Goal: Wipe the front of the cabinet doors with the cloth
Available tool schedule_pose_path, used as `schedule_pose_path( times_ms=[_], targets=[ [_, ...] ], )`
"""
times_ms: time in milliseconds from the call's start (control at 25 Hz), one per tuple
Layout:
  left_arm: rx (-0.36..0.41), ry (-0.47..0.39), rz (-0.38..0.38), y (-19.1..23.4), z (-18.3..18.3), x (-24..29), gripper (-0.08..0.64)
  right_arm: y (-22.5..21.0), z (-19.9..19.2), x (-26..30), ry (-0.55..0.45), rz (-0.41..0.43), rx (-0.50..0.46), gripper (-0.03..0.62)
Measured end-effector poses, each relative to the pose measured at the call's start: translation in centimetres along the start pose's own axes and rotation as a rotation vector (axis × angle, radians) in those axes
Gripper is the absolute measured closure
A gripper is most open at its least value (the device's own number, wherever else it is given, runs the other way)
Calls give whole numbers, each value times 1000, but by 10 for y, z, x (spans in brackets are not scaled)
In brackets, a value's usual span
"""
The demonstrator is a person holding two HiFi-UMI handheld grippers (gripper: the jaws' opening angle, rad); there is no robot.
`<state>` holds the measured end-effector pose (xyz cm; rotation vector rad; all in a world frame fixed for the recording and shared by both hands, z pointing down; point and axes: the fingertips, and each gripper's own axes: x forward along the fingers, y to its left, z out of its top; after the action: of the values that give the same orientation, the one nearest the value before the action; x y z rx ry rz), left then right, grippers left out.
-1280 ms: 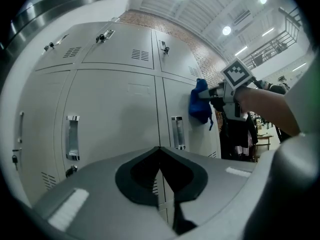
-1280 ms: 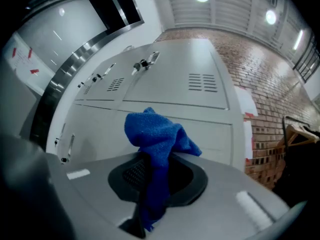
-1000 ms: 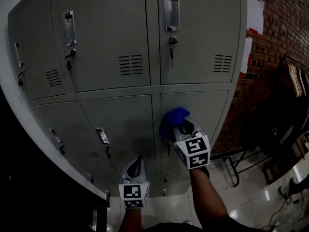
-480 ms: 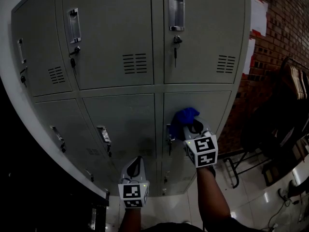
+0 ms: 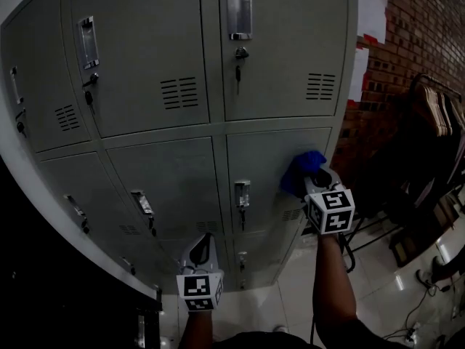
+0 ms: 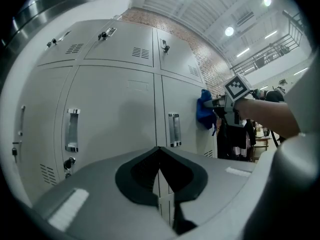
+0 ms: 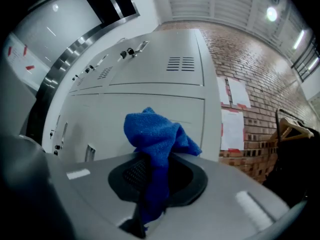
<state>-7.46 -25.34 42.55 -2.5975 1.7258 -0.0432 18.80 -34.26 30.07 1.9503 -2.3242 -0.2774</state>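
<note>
A grey metal locker cabinet (image 5: pixel 182 49) with several doors fills the head view. My right gripper (image 5: pixel 317 179) is shut on a blue cloth (image 5: pixel 301 170), and the cloth presses on the right part of the lower right door (image 5: pixel 261 158), beside the handle (image 5: pixel 242 193). In the right gripper view the blue cloth (image 7: pixel 155 144) bunches out of the shut jaws in front of the door (image 7: pixel 145 99). My left gripper (image 5: pixel 200 257) hangs low before the bottom doors, shut and empty. The left gripper view shows its jaws closed, with the cloth (image 6: pixel 204 109) and right gripper (image 6: pixel 220 103) far to the right.
A brick wall (image 5: pixel 407 42) with white paper sheets (image 5: pixel 372 11) stands right of the cabinet. Dark clothes on a rack (image 5: pixel 429 144) crowd the right side. Keys hang from the upper door locks (image 5: pixel 237 71). Glossy floor (image 5: pixel 298 282) lies below.
My right gripper has carried the cloth rightward across the lower right door, from beside the handle toward the door's right edge. The left gripper has stayed put.
</note>
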Motion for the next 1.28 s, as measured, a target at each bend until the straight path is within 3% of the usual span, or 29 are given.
schedule_pose_path(
  times_ms=[160,400,720,920,1280],
  targets=[
    [2,3,-14,-7,-1,3,549,-24,-7,-2,30,-53,-1,538],
    [4,6,-18,-10,-3,1,549,-24,-8,-8,35,-67,-13,537],
    [6,7,-7,-4,-4,0,549,65,1,-9,-41,131,3,537],
    [7,7,9,4,-3,-3,549,142,-18,4,3,280,-26,535],
    [4,4,70,32,-3,-16,548,184,-28,25,20,321,-44,536]
  ],
)
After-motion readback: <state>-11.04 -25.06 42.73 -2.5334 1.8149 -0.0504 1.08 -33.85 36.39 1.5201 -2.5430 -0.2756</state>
